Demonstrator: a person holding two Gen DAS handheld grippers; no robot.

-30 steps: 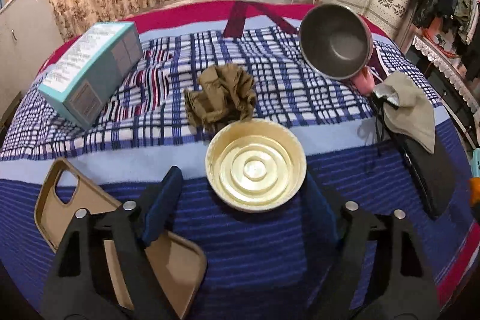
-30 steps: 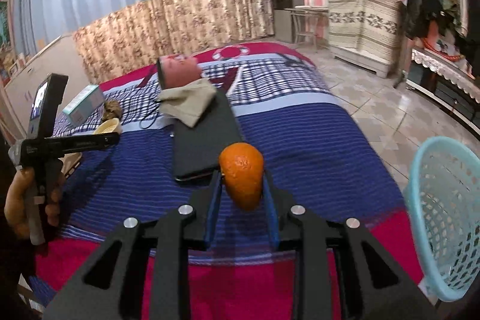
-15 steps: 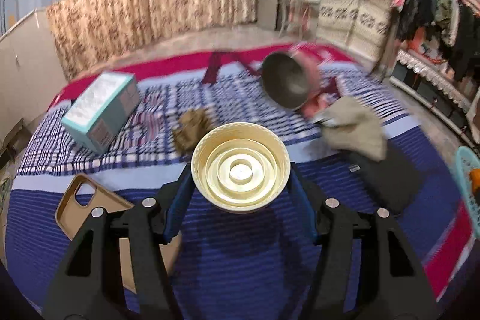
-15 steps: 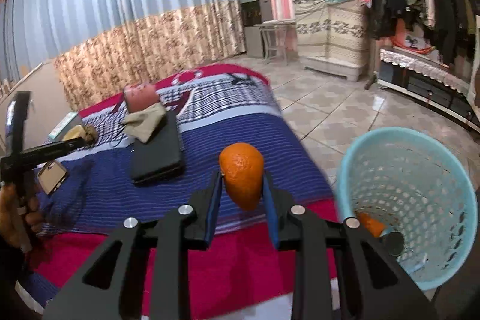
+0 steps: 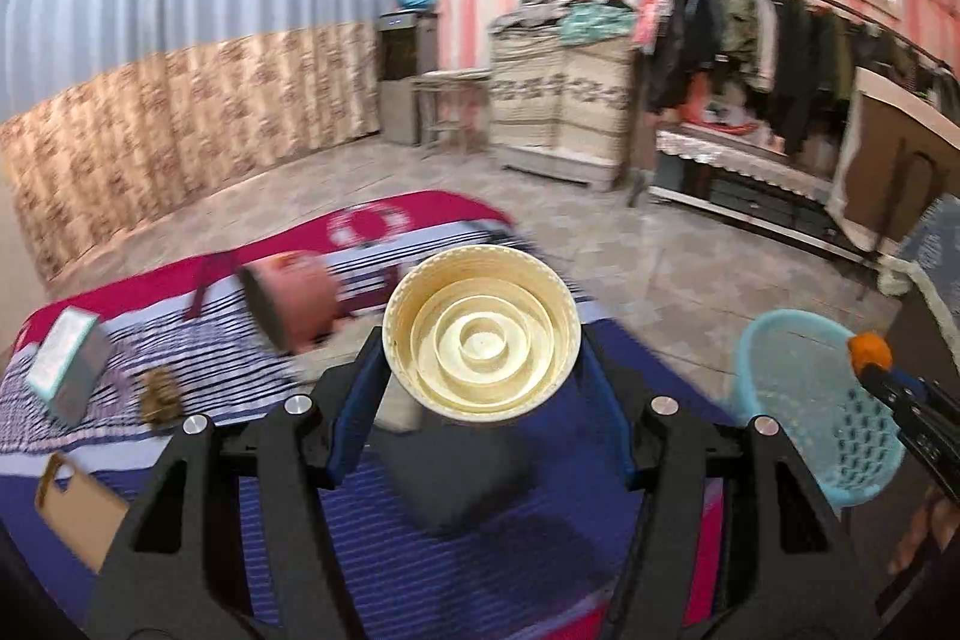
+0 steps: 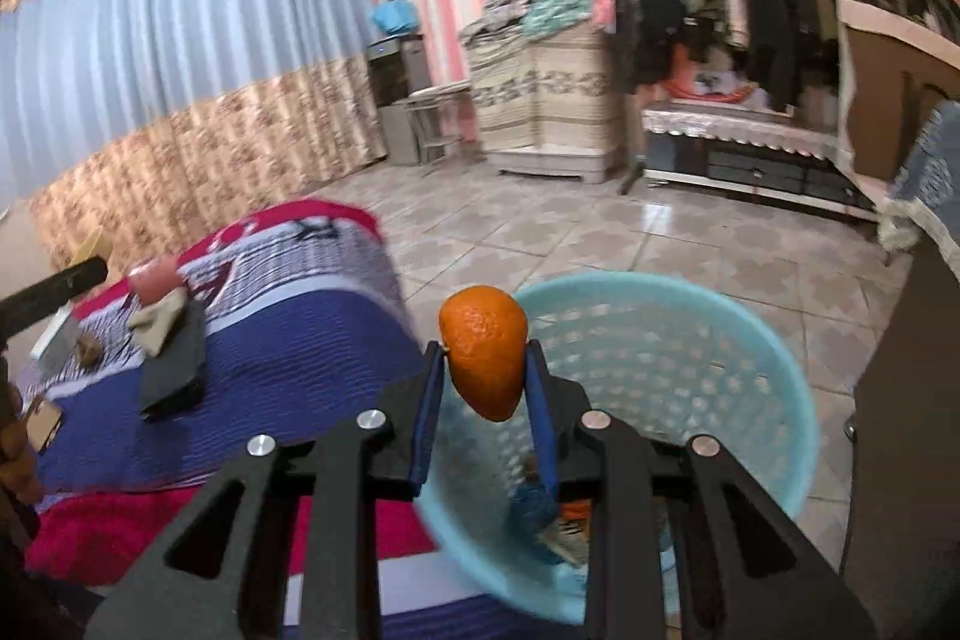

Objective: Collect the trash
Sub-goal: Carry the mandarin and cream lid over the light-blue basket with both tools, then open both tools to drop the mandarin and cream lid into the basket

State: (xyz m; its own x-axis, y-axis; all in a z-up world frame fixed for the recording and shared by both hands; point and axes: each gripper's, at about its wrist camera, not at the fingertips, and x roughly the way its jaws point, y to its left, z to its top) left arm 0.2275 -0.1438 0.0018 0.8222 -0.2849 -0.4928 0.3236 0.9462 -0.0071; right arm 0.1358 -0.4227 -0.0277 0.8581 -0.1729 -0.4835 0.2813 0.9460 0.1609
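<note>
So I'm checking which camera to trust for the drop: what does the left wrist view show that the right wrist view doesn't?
Only the left wrist view: the left gripper shut on a cream lid.
Only the right wrist view: scraps already in the bottom of the basket.
Both: the blue basket on the floor, the orange peel clamped in the right gripper, the striped bed, and the pink pot.

basket (image 6: 750, 340): pale turquoise
peel (image 6: 483, 359): orange
lid (image 5: 480, 334): cream
bedspread (image 5: 480, 550): blue striped, red border
curtain (image 5: 180, 10): blue over floral beige
</note>
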